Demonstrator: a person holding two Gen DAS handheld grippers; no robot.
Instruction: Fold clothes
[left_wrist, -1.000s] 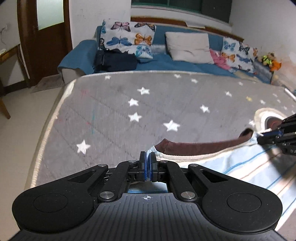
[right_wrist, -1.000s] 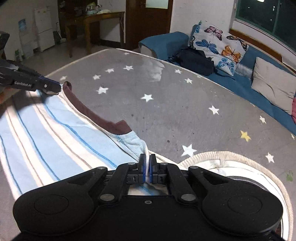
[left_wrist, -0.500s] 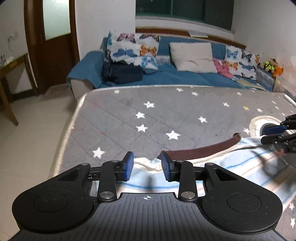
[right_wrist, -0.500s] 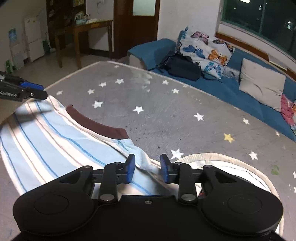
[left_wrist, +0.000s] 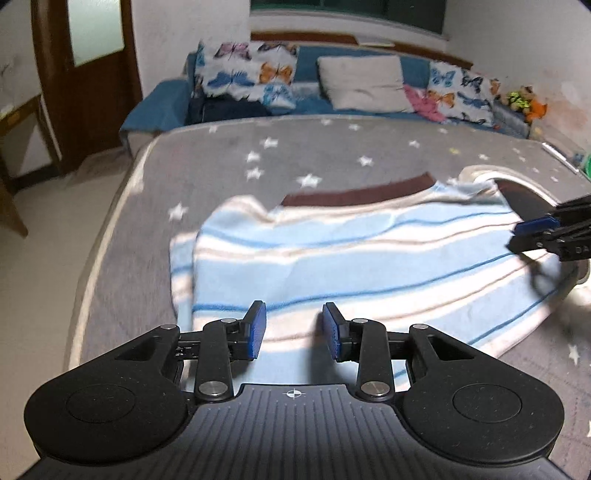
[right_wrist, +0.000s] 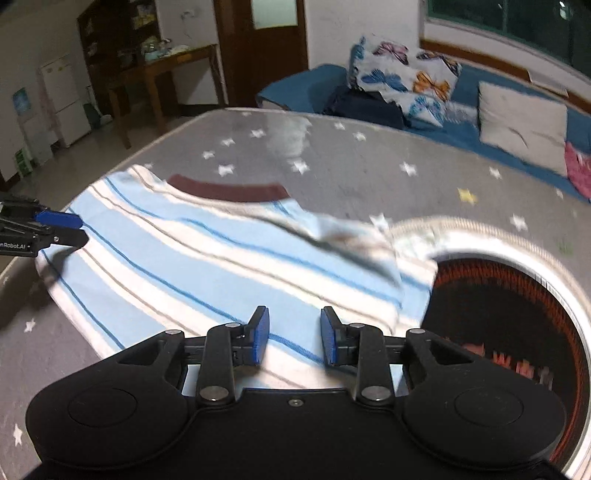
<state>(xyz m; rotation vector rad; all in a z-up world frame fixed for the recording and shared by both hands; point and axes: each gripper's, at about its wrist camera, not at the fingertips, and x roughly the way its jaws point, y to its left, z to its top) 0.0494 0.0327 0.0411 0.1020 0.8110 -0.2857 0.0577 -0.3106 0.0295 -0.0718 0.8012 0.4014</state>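
Observation:
A light blue striped shirt (left_wrist: 369, 251) with a brown collar (left_wrist: 354, 192) lies spread on the grey star-print mattress (left_wrist: 207, 177). My left gripper (left_wrist: 294, 328) hovers open over the shirt's near left part, with nothing between its pads. In the right wrist view the same shirt (right_wrist: 184, 258) lies flat, its right shoulder rumpled beside a round basket. My right gripper (right_wrist: 294, 334) is open above the shirt's near right part, holding nothing. Each gripper shows in the other's view: the right gripper (left_wrist: 546, 236) and the left gripper (right_wrist: 48, 229), both over the shirt's sides.
A round rope-rimmed basket (right_wrist: 480, 236) with a dark red inside sits on the mattress just right of the shirt. The mattress edge (left_wrist: 107, 236) drops to the floor on the left. Behind are a blue sofa (left_wrist: 162, 107) with butterfly cushions, a door and a wooden table (right_wrist: 166, 70).
Both grippers were shut on the shirt's collar-side corners; they have opened, let go and drawn back. The shirt now lies spread flat on the mattress.

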